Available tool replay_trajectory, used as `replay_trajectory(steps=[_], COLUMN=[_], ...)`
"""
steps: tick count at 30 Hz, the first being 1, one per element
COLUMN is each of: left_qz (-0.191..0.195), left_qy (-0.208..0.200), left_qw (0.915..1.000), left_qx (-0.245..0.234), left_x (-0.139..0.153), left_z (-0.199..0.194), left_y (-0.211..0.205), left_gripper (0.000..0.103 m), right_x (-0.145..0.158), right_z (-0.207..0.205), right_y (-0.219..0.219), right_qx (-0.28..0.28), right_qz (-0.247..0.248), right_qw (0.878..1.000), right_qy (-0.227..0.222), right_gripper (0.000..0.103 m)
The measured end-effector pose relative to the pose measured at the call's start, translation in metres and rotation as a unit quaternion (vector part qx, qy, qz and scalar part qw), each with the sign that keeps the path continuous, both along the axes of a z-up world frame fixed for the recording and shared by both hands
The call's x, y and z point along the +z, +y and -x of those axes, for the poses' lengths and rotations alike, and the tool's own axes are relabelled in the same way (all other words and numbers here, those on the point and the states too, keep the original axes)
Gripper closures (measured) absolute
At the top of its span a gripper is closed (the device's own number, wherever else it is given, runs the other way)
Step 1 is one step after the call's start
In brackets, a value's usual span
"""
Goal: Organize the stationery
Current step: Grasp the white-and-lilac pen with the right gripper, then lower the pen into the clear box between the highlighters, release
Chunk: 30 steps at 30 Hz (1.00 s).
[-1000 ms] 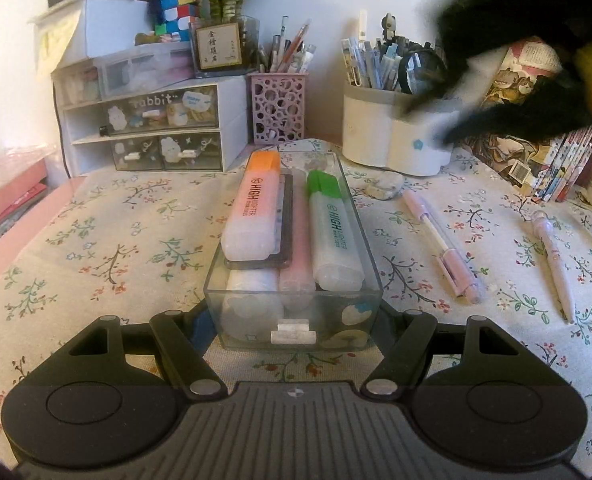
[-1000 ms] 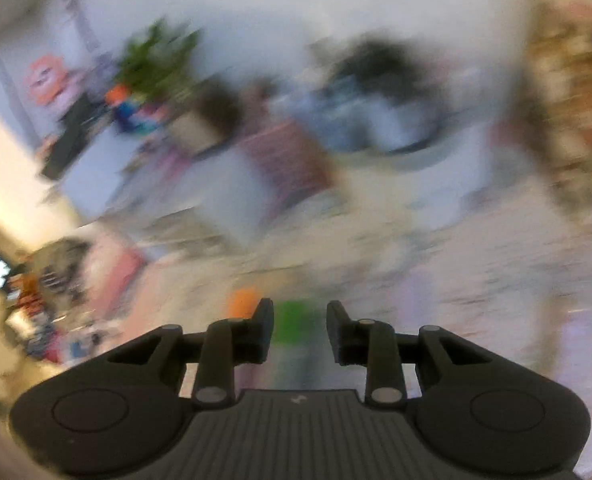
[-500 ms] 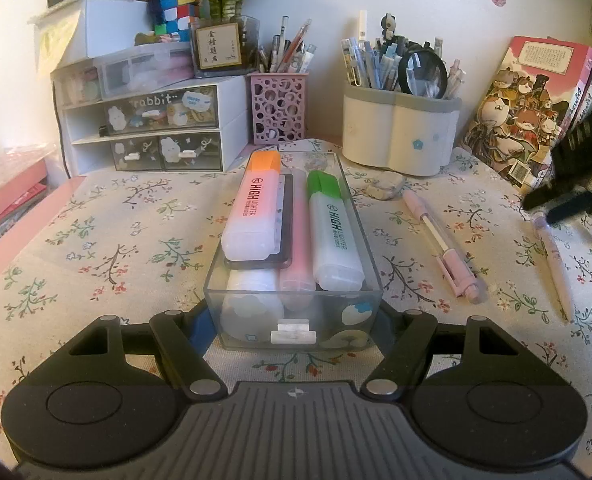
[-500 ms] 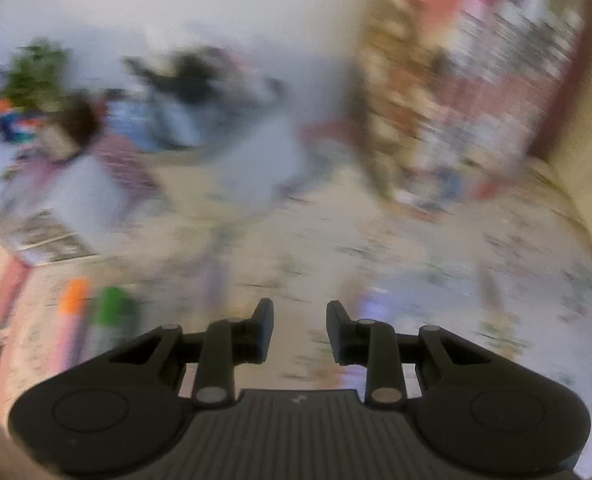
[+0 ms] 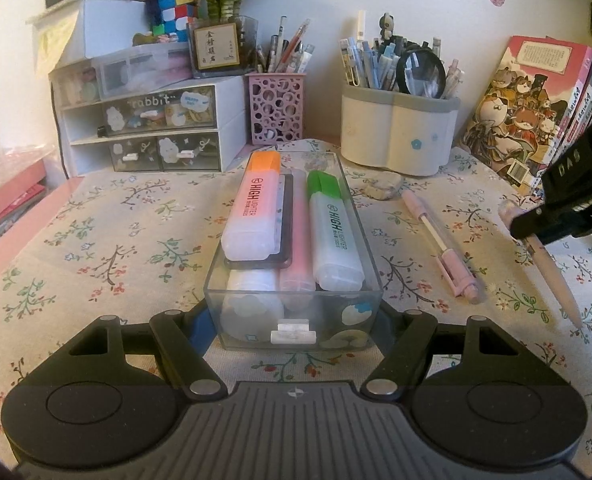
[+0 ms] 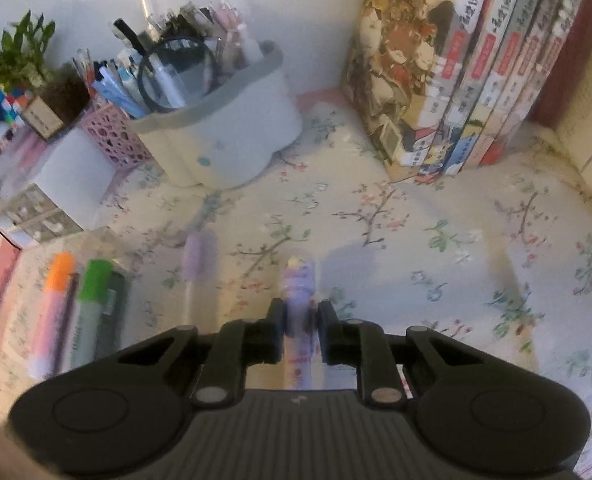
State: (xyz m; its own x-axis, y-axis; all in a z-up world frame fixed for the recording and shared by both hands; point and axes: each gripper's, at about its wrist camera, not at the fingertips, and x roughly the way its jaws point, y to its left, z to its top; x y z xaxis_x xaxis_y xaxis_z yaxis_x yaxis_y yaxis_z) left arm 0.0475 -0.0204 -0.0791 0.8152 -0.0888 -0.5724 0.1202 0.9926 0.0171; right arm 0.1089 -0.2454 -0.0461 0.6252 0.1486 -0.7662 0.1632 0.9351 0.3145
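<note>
My left gripper (image 5: 296, 312) is shut on the near end of a clear plastic box (image 5: 328, 322), one finger against each side wall. In the box lie an orange-capped highlighter (image 5: 252, 208), a green-capped highlighter (image 5: 332, 220) and a pink marker between them. My right gripper (image 6: 299, 312) is low over the floral cloth, straddling a pale lilac pen (image 6: 296, 280) that lies flat. Its jaws are closing, the pads close beside the barrel. From the left wrist the right gripper (image 5: 536, 228) shows black over that pen (image 5: 552, 276). A second pink pen (image 5: 440, 240) lies between it and the box.
A white pen holder (image 5: 396, 136) with a magnifier, a pink perforated cup (image 5: 276, 108) and a white drawer unit (image 5: 152, 132) line the back. Upright books (image 6: 476, 80) stand at the right. A small pale lump (image 5: 384, 188) lies behind the box.
My right gripper swung from above the box to the right and came down over the lilac pen, its jaws narrowing. The left gripper and the box kept still.
</note>
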Motion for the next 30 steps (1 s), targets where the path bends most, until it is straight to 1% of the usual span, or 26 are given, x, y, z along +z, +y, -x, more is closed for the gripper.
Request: replay_trajectory(steps=[3,6,8,9,13,17,21,24,28,30], left_qz=[-0.001,-0.002,-0.001,-0.001,-0.002,-0.001,-0.002,-0.002,-0.002,-0.002], left_qy=[0.0,0.0,0.0,0.0,0.0,0.0,0.0,0.0,0.0,0.0], left_qw=[1.0,1.0,1.0,1.0,1.0,1.0,1.0,1.0,1.0,1.0], left_qx=[-0.001,-0.002,-0.002,-0.002,-0.002,-0.002,-0.002,-0.002,-0.002,-0.002], left_x=[0.0,0.0,0.0,0.0,0.0,0.0,0.0,0.0,0.0,0.0], left_z=[0.0,0.0,0.0,0.0,0.0,0.0,0.0,0.0,0.0,0.0], left_y=[-0.001,-0.001,0.0,0.0,0.0,-0.001,-0.001,0.0,0.0,0.0], left_gripper=[0.031,0.031,0.031,0.031,0.031,0.031,0.031,0.031,0.031,0.031], right_x=[0.007,0.018,0.025,0.026,0.03,0.034,0.033,0.032,0.028,0.031], right_z=[-0.002,-0.008,-0.013,-0.017,-0.032,-0.048,-0.055,-0.059,-0.064,-0.064], right_y=[0.006,0.024,0.04,0.046,0.064,0.084,0.097,0.107,0.11,0.115], right_qx=[0.003,0.023,0.038,0.04,0.047,0.059,0.073,0.085,0.078,0.086], right_qz=[-0.046,-0.069,-0.072,-0.078,-0.132,-0.135,-0.148,-0.14,-0.153,-0.136], right_qw=[0.999,0.997,0.996,0.995,0.99,0.989,0.986,0.986,0.985,0.987], right_qy=[-0.014,-0.029,-0.037,-0.038,-0.034,-0.036,-0.029,-0.027,-0.019,-0.022], right_gripper=[0.085,0.085,0.085,0.085,0.085,0.085,0.085,0.085,0.084,0.083])
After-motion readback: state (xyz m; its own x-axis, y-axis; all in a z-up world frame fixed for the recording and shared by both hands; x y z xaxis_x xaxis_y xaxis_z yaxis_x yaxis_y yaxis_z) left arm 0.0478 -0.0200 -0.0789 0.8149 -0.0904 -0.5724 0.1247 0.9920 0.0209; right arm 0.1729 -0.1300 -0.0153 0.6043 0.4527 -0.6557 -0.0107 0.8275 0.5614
